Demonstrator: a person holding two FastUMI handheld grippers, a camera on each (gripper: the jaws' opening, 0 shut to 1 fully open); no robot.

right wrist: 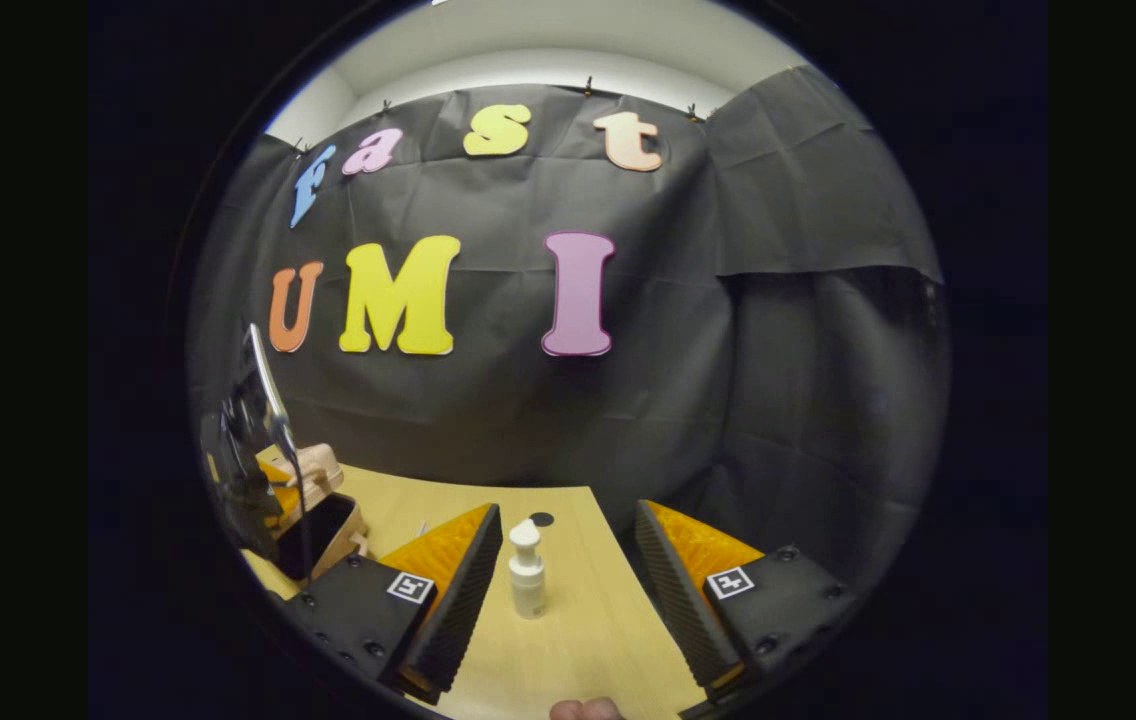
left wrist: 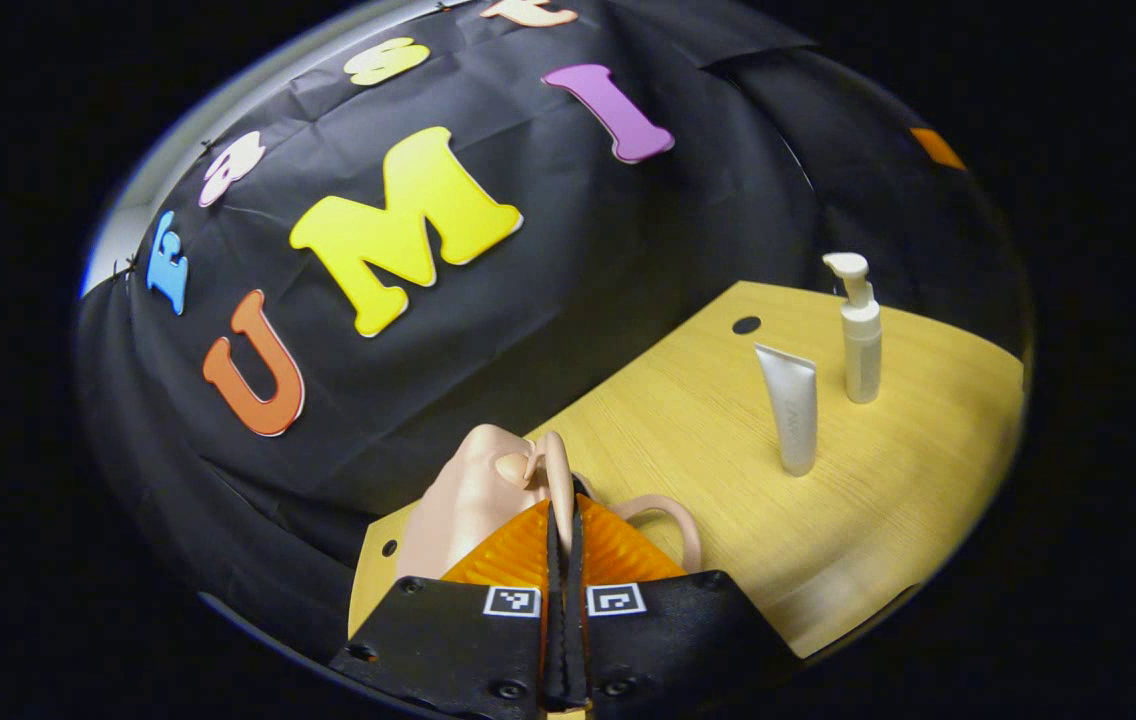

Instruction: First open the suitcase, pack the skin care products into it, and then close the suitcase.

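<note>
Looking along the left claw (left wrist: 562, 520), we see its two fingers pressed almost together on a thin, peach-coloured edge of the suitcase (left wrist: 473, 495), which rises between them just past the tips. A looped peach handle (left wrist: 668, 520) curves out beside the fingers on the right. Beyond, on the pale wooden desk (left wrist: 888, 500), a white tube (left wrist: 794, 408) stands upright on its cap, and just behind it to the right stands a white pump bottle (left wrist: 860, 330); the two are near each other but apart. A small dark round hole (left wrist: 746, 325) marks the desk top behind them.

From the right gripper view, we find the right claw (right wrist: 568, 590) spread wide, holding nothing. The pump bottle (right wrist: 527, 572) stands upright on the desk (right wrist: 578, 650) between its fingers, a little nearer the left one and touching neither. Far to the left, the suitcase (right wrist: 313, 520) sits open, its dark inside showing under the raised lid, with the left claw (right wrist: 273, 490) at that lid; we cannot make out its grip from here. A fingertip (right wrist: 583, 710) peeks in at the bottom edge.
</note>
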